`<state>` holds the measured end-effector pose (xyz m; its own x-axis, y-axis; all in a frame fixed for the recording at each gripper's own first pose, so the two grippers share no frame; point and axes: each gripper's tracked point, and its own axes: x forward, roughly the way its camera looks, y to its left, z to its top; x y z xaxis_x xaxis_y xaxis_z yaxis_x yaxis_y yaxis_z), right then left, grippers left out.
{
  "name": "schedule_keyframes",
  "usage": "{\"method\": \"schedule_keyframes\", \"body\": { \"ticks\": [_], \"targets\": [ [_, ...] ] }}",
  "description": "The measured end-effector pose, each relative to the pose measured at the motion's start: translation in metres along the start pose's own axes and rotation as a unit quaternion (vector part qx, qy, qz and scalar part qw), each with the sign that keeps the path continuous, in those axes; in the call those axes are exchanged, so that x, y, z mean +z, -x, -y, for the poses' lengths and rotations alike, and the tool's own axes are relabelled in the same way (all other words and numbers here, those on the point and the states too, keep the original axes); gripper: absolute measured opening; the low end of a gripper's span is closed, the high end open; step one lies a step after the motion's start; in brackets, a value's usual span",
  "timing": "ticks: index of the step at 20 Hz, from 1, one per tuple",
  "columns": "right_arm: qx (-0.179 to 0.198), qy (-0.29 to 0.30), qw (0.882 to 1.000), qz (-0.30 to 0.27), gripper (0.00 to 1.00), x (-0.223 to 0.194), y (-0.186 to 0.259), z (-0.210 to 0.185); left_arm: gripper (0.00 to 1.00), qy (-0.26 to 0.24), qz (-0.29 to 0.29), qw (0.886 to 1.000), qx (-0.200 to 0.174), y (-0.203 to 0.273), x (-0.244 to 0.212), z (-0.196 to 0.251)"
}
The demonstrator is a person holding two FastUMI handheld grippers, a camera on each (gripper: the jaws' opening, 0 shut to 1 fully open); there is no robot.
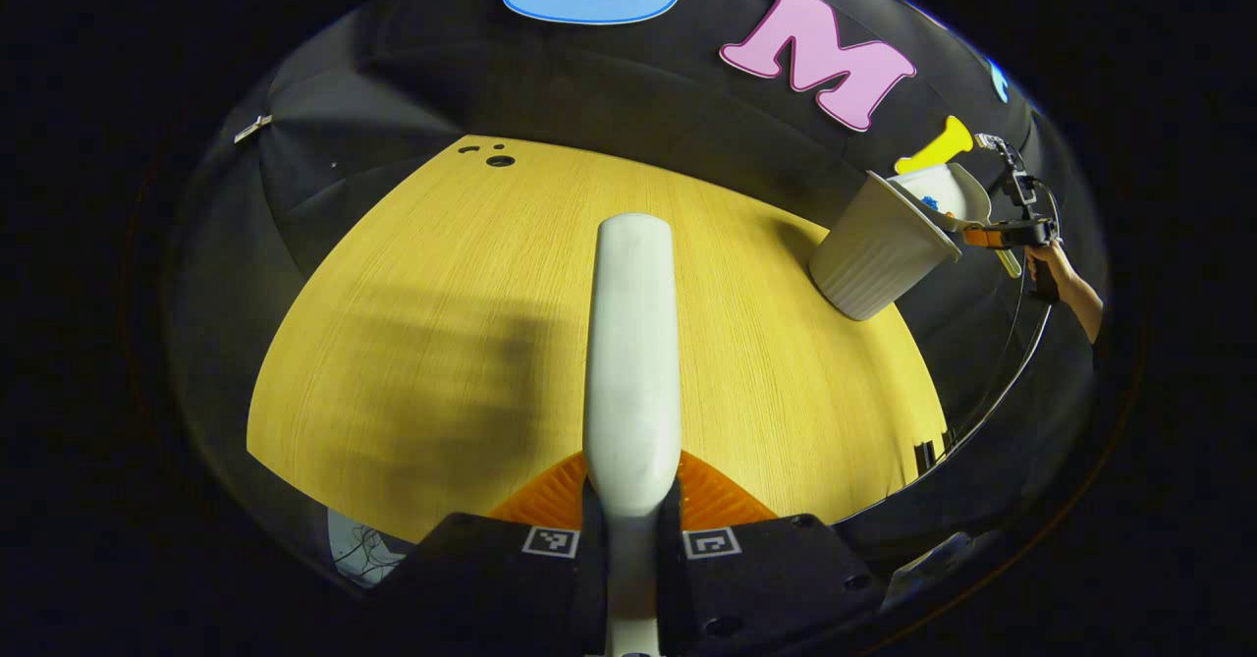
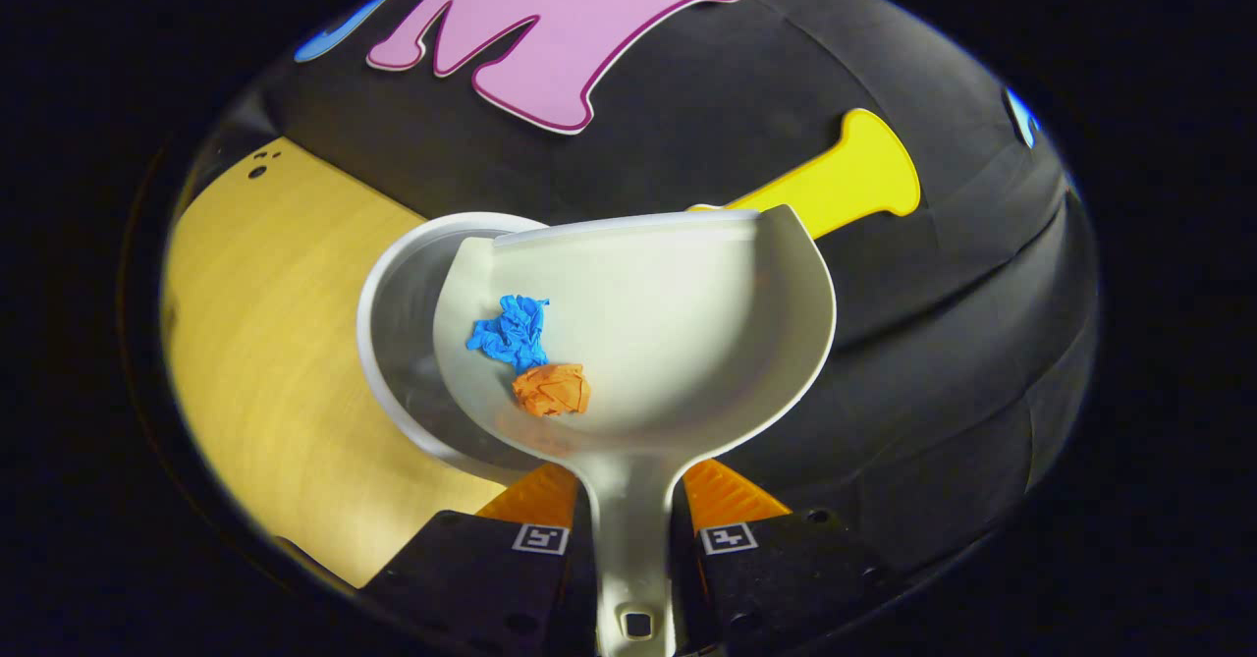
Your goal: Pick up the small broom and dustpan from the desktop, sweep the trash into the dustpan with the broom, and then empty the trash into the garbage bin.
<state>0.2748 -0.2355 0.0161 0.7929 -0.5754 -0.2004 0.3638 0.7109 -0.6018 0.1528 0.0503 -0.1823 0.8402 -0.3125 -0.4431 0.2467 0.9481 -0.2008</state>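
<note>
My left gripper (image 1: 630, 500) is shut on the white broom handle (image 1: 630, 343), which points forward over the wooden table (image 1: 442, 294); the bristles are hidden. Far right in this view, the other gripper (image 1: 1002, 235), held by a hand (image 1: 1065, 284), keeps the white dustpan (image 1: 948, 191) over the mouth of the white ribbed garbage bin (image 1: 874, 254). In the right gripper view, my right gripper (image 2: 631, 500) is shut on the handle of the dustpan (image 2: 678, 323). A blue paper ball (image 2: 511, 331) and an orange paper ball (image 2: 552, 389) lie in the pan, which overlaps the bin's rim (image 2: 388, 343).
The bin stands near the table's far right edge, close to the black cloth wall. A small dark hole (image 1: 500, 160) marks the table's far corner. A cable (image 1: 1011, 372) hangs beyond the table's right edge. Bare tabletop (image 2: 265, 343) lies to the left of the bin.
</note>
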Motion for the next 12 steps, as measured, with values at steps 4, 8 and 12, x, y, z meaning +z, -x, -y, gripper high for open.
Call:
{"method": "schedule_keyframes", "body": {
  "ticks": [4,8,12],
  "targets": [
    [-0.047,0.07,0.996,0.02,0.34,0.004,-0.003,0.003,0.24,0.002,0.002,1.0,0.001,0.001,0.003,0.001],
    [-0.084,0.127,0.988,0.029,0.34,0.003,0.001,0.011,0.24,0.002,0.001,1.0,0.002,0.001,0.007,0.002],
    [-0.126,0.198,0.971,0.045,0.34,0.01,0.017,0.025,0.24,0.005,-0.007,1.0,0.0,0.001,0.005,0.002]
  ]
}}
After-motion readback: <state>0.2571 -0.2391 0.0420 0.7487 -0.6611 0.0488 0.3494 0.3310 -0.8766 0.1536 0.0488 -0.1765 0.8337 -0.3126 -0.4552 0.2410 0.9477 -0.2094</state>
